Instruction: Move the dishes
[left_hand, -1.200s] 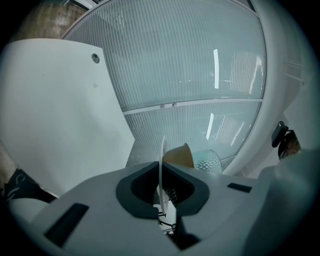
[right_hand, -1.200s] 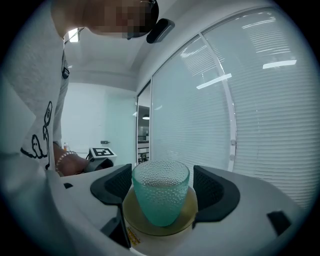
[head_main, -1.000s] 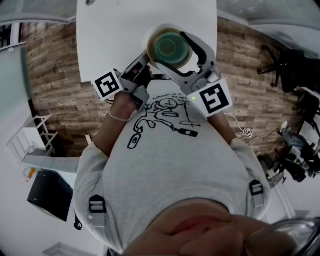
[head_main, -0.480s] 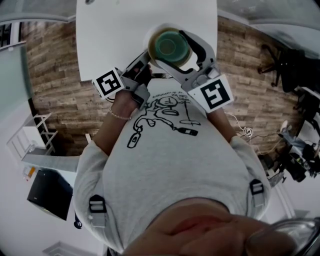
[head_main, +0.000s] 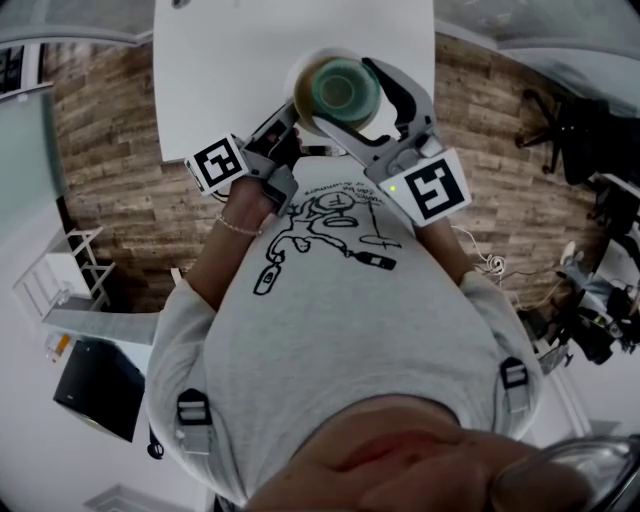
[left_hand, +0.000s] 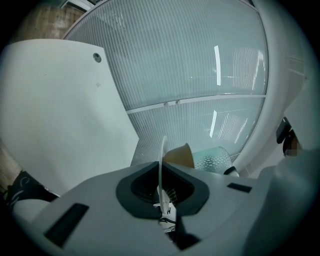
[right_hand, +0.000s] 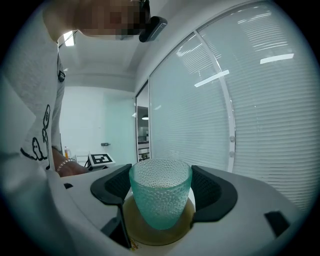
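One teal glass cup (head_main: 342, 90), one brown saucer (right_hand: 150, 236), one white plate (left_hand: 162, 155) (stacked toward twelve o'clock), one white table (head_main: 220, 80), two grippers: left gripper (left_hand: 161, 189), right gripper (right_hand: 161, 192).

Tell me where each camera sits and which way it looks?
Head view: on the person's head, looking down at their shirt, arms and the green cup.
Left gripper view: on the left gripper, looking past the pinched plate toward a glass wall; a bit of shirt shows.
Right gripper view: on the right gripper, looking over the green cup; shirt and wrist show.
Shared: all three see the green cup.
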